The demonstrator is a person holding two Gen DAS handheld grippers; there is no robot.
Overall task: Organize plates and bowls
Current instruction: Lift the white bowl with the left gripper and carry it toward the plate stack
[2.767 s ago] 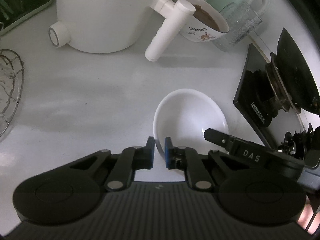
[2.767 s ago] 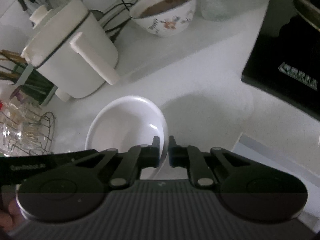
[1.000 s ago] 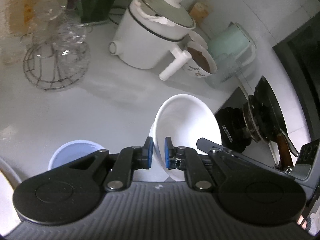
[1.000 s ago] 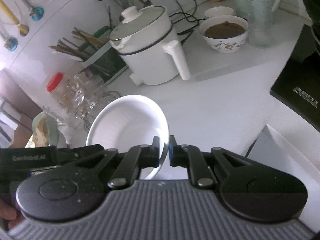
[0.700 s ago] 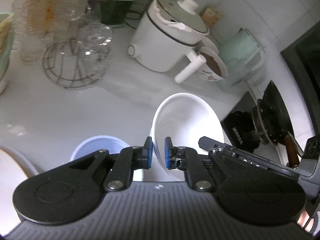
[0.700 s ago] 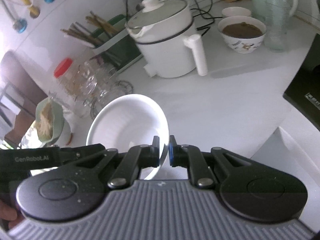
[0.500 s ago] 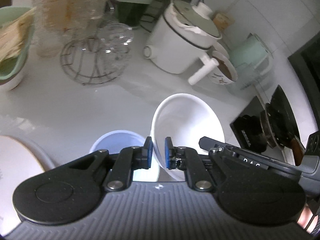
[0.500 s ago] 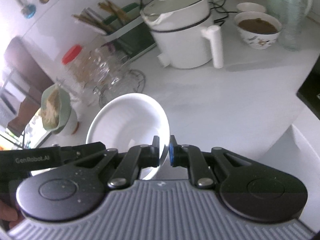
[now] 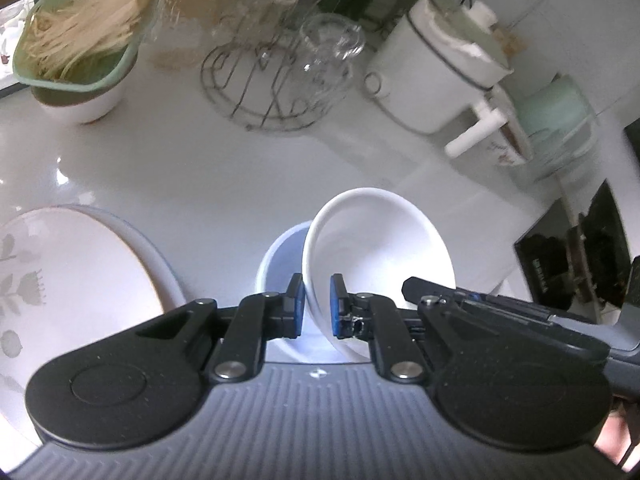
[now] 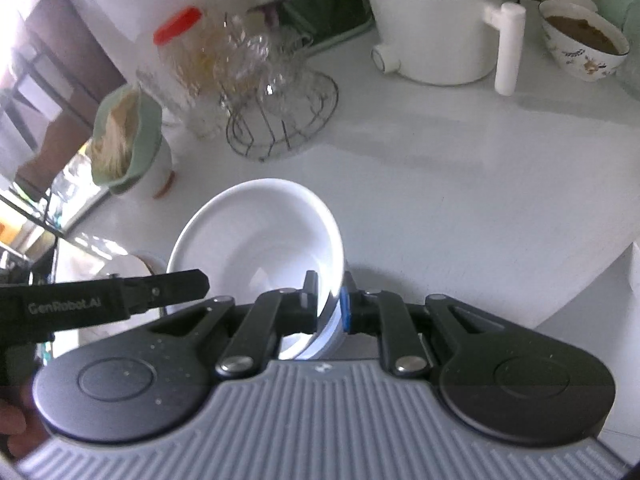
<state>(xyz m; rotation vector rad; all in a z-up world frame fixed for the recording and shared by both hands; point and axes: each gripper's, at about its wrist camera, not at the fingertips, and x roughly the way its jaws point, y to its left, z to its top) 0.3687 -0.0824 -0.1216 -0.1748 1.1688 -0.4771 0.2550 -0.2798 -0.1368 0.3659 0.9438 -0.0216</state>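
Note:
A plain white bowl (image 9: pixel 380 236) is held in the air by both grippers. My left gripper (image 9: pixel 316 306) is shut on its left rim and my right gripper (image 10: pixel 327 300) is shut on its right rim; the bowl also shows in the right wrist view (image 10: pixel 260 232). Just below and left of it on the counter stands a pale blue bowl (image 9: pixel 280 256), partly hidden by the white one. A large white plate with a leaf pattern (image 9: pixel 60 272) lies at the left, and its edge shows in the right wrist view (image 10: pixel 120 268).
On the white counter (image 9: pixel 160 168) stand a green colander of noodles on a bowl (image 9: pixel 80 40), a wire rack with glasses (image 9: pixel 280 80), a white electric pot (image 9: pixel 440 76), a patterned bowl of brown food (image 10: pixel 584 48) and a black stove (image 9: pixel 580 252) at the right.
Both grippers have lifted the white bowl off the counter and carried it left. The blue bowl and the leaf plate have come into view under it.

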